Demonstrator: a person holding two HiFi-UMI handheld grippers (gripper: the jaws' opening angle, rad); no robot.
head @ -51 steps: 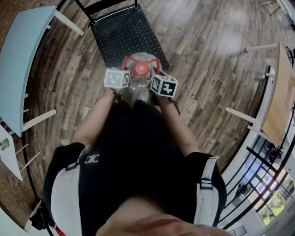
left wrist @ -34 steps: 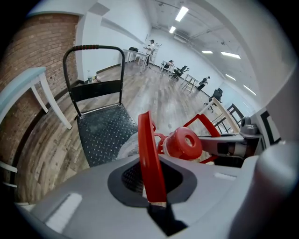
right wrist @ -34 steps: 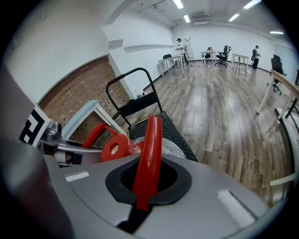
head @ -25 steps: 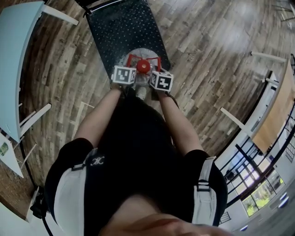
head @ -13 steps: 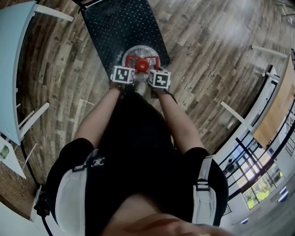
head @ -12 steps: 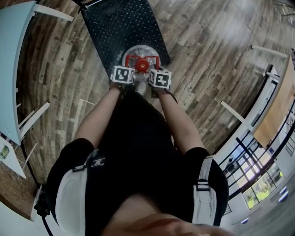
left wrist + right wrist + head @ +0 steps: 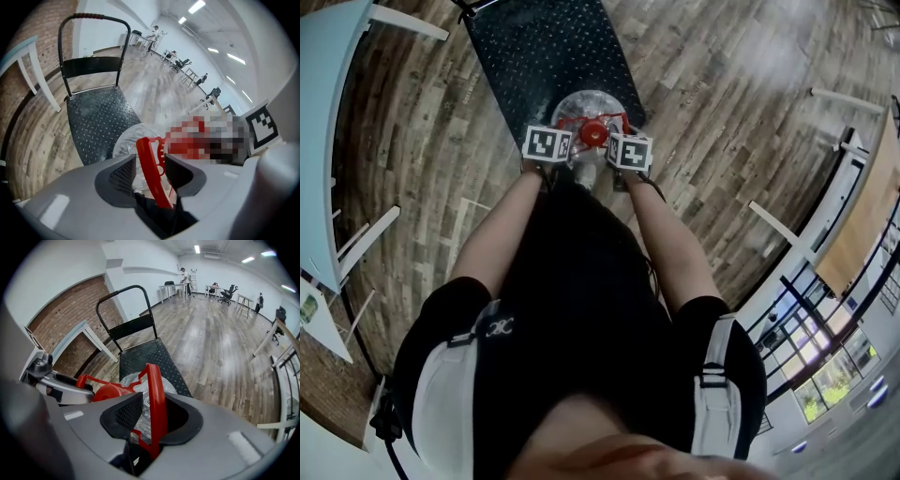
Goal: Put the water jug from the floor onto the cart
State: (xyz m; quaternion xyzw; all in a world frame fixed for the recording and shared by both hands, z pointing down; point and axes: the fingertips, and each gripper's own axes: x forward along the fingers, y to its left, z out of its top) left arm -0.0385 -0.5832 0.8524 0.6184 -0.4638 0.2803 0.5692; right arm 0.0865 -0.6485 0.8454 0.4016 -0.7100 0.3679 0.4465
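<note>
**Q:** Where is the water jug [image 7: 584,105] sitting?

**A:** You are standing it on the near end of the cart [image 7: 534,56], on its black diamond-plate deck. Its red cap [image 7: 593,133] is pointing up.

**Q:** And the claws?

**A:** Your left gripper [image 7: 150,171] is holding its jaws wide, having just been opening them. The jug's red handle [image 7: 148,159] is standing loose between them. Your right gripper [image 7: 152,416] has also just been opening, and the handle is leaning near one pad, ungripped.

**Q:** The room?

**A:** A wood-plank floor [image 7: 722,112] is spreading around the cart. A pale blue table [image 7: 323,141] is flanking it on the left, and a brick wall [image 7: 70,315] is rising beyond, under strip lights [image 7: 248,259].
</note>
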